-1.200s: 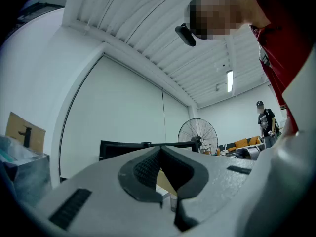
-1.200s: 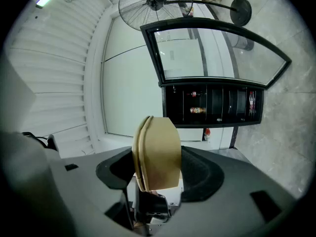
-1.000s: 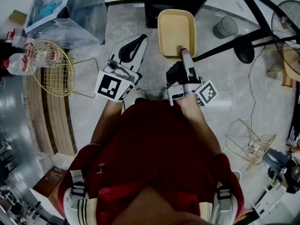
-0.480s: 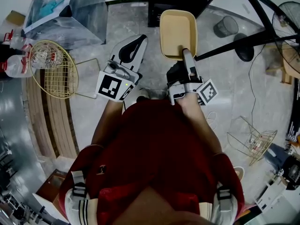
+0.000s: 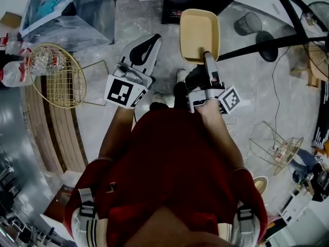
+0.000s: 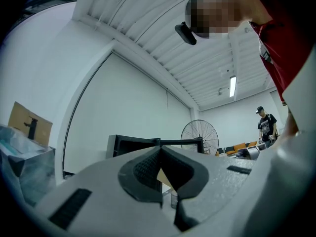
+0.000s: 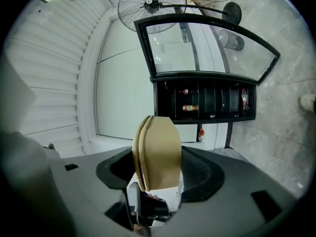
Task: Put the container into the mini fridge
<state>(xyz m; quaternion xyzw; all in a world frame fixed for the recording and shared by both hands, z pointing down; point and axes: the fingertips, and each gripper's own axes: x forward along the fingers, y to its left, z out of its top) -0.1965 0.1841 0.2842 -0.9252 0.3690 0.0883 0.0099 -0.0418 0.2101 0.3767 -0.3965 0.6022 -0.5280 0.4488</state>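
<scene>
The jaws of the right gripper (image 5: 206, 59) were clenched on the near edge of the tan container (image 5: 199, 31), carrying it at twelve o'clock toward the open mini fridge (image 7: 205, 102) for loading, while the left gripper (image 5: 152, 41), jaws pressed together and empty, hung at ten o'clock.

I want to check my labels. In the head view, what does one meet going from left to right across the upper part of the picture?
wire basket → left gripper → tan container → grey bin → floor fan
</scene>
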